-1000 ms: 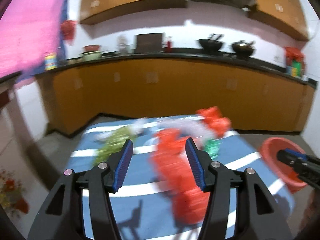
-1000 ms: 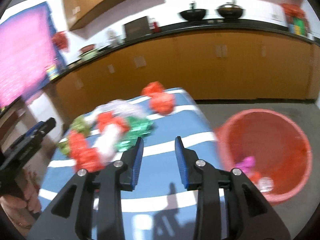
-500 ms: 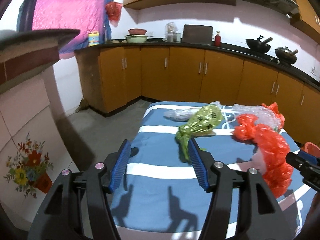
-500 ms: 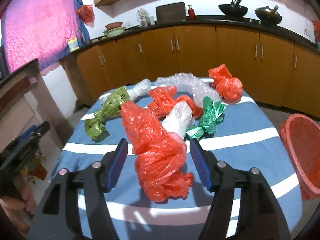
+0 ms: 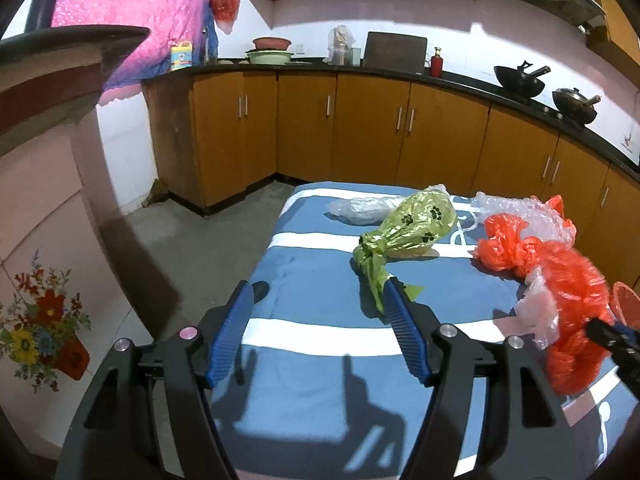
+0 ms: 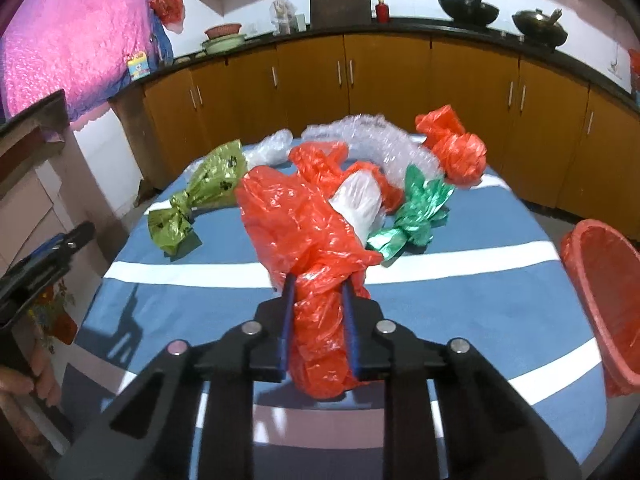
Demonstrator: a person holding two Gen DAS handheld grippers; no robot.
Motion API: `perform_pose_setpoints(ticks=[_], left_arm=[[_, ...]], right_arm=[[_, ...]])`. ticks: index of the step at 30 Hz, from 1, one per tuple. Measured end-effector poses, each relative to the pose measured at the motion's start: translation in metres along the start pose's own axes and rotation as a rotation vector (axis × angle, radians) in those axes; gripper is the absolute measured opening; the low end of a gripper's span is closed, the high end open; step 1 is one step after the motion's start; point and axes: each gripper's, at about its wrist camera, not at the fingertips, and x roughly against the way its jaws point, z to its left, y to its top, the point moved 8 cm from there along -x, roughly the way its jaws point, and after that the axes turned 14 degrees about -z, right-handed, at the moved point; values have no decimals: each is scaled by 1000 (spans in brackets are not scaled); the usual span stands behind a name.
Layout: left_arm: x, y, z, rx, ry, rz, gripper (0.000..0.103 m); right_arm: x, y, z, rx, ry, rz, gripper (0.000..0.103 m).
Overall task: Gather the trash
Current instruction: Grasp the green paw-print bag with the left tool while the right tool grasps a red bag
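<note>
Red bag [image 6: 304, 240] | right gripper [image 6: 318, 280] just closed on it | left gripper [image 5: 320, 300] apparently widening, empty

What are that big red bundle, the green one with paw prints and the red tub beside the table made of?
Red bundle: thin glossy plastic film, judging by its crinkles and translucence.
Green paw-print bundle: similar thin plastic bag, shiny and twisted at one end.
Red tub: probably rigid moulded plastic, with a smooth rim that holds its shape.

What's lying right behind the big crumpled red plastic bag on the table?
Behind the big crumpled red plastic bag, a white plastic bag pokes out, with another red bag beyond; their lower parts are covered.
</note>
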Motion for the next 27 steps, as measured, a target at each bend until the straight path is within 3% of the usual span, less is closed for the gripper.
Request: perform_pose_setpoints(ticks=[8,18,21,24,26,27], left_arm=[[-30,1,-27,-24,-45,39,71],[-90,-20,-42,-62,-45,190,69],[-98,-24,-42,-40,-56,222,63],[-103,-28,-42,-25,-65,249,47],[-104,-33,-40,-14,-66,271,22],[-104,-34,-39,-4,-69,277,16]], right_arm=[[27,35,-37,-28,-65,-111,20],[22,42,-95,-83,-169,-103,20],[19,40,-103,-85,-182,-94,20],[16,37,-107,-89,-189,-86,20],[14,35,-108,-92,-190,-81,20],[14,34,-108,-92,-191,-81,20]])
